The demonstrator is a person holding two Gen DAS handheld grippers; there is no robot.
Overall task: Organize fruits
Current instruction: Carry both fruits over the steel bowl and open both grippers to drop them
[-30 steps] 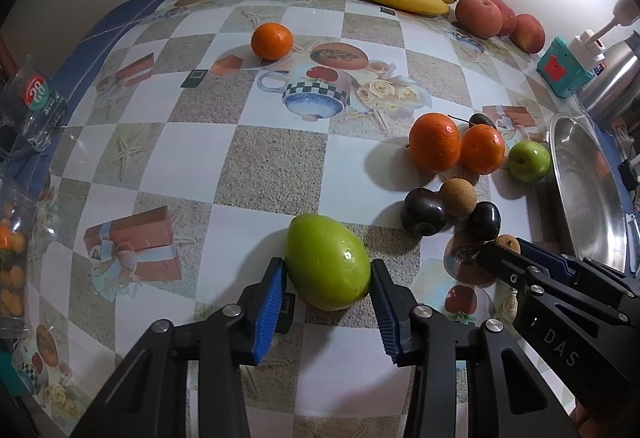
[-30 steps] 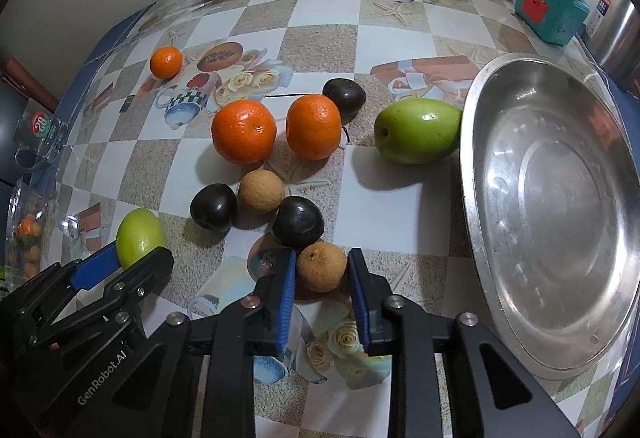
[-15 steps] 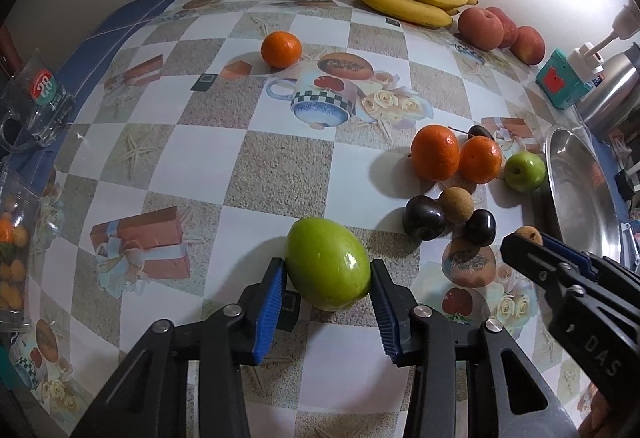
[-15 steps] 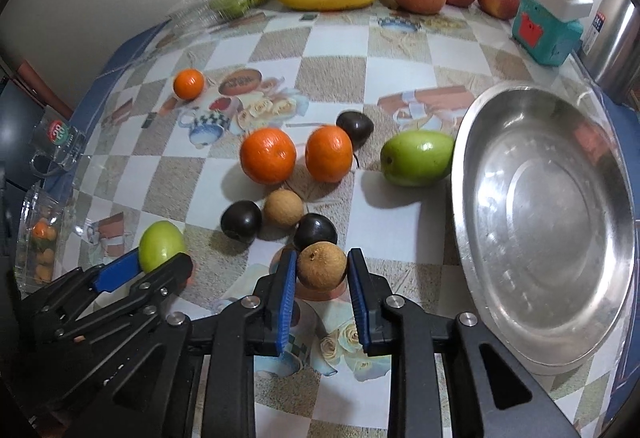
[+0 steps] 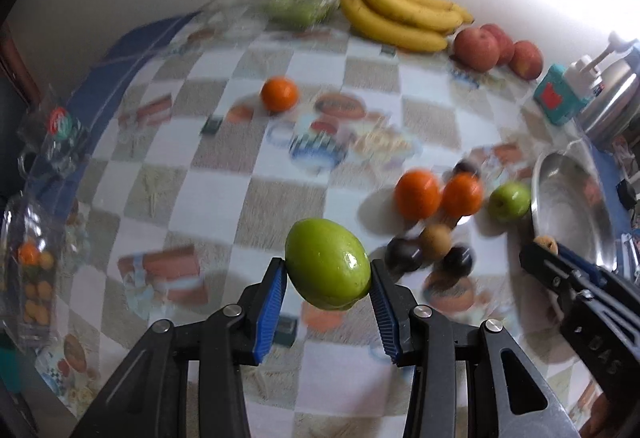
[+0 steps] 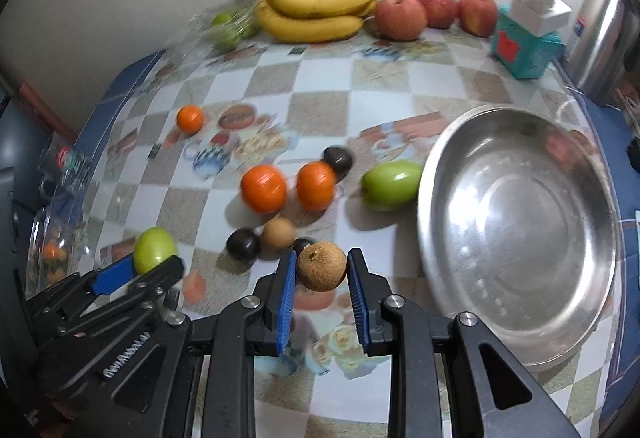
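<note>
A smooth, likely slippery green fruit (image 5: 328, 264) is clenched across its middle by the left claw (image 5: 328, 290); a light, rough brown fruit (image 6: 321, 266) is gripped likewise by the right claw (image 6: 321, 286).

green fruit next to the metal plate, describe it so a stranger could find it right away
Start at the big steel plate on the right of the checkered table. Just off its left rim lies an oblong green fruit, on the cloth. Unlike the round oranges and dark plum to its left, it is smooth and bright green, and no gripper holds it.
</note>
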